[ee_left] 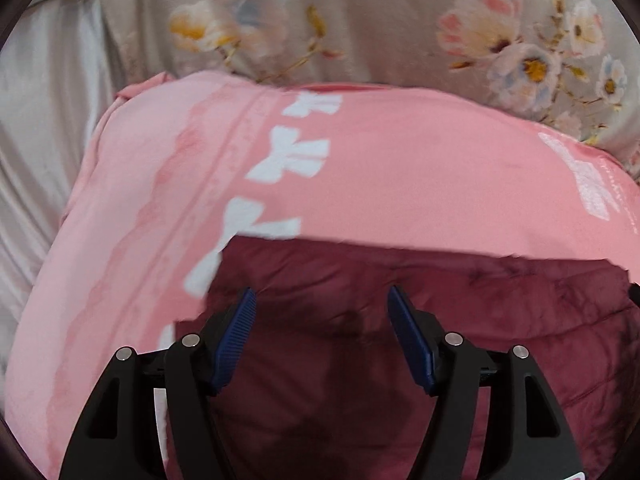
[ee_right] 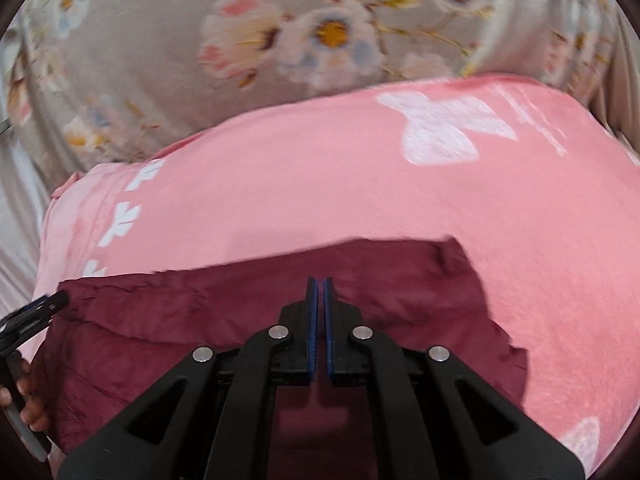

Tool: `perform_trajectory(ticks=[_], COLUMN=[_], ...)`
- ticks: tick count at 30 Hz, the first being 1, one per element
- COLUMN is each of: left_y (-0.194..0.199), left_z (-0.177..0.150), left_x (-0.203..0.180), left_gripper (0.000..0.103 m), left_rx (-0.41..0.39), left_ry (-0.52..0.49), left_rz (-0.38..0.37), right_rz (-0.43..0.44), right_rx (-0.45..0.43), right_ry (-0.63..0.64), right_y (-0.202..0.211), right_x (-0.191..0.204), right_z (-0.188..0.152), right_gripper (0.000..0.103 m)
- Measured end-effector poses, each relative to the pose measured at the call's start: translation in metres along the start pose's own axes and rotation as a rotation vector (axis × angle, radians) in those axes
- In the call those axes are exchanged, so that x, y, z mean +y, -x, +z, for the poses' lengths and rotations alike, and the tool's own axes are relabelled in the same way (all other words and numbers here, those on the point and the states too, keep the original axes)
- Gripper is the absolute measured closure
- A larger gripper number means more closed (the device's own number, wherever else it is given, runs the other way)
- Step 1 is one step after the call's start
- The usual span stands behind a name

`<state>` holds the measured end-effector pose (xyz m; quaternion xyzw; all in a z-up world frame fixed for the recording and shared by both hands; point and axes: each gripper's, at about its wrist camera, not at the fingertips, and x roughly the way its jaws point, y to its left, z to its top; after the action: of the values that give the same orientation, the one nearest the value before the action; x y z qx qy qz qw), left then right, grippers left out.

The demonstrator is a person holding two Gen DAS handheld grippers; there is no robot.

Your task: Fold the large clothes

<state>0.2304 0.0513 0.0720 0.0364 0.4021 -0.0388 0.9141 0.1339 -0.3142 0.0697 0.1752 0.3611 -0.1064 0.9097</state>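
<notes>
Garment (ee_left: 440, 320), maroon, lies flat on pink blanket (ee_left: 360, 160), long axis left-right, right under both grippers. Left gripper (ee_left: 322, 300) spread wide over left end; right gripper (ee_right: 320, 286) pinched nearly closed, seemingly empty, mid-cloth.

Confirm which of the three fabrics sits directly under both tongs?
The maroon garment, the dark wrinkled one on top. The pink bow-print blanket lies beneath it, and the floral sheet shows only beyond the blanket.
</notes>
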Motion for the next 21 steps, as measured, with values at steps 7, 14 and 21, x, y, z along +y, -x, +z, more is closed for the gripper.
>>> perform_trajectory(ticks=[7,14,21], left_y=[-0.030,-0.042,-0.018], left_z=[-0.024,-0.024,-0.023], left_x=[0.009,0.009,-0.003], left_gripper=[0.030,0.024,0.034], left_rx=[0.038,0.053,0.049], left_ry=[0.023,0.028,0.005], left_rz=[0.052,0.058,0.134], right_rz=[-0.010,0.019,-0.009], right_rx=[0.041,0.043,-0.035], right_ry=[-0.047,-0.076,0.032], right_y=[-0.021,-0.028,0.012], right_x=[-0.017,-0.022,0.014], right_z=[-0.016,-0.020,-0.023], right_gripper=[0.103,0.103,0.099])
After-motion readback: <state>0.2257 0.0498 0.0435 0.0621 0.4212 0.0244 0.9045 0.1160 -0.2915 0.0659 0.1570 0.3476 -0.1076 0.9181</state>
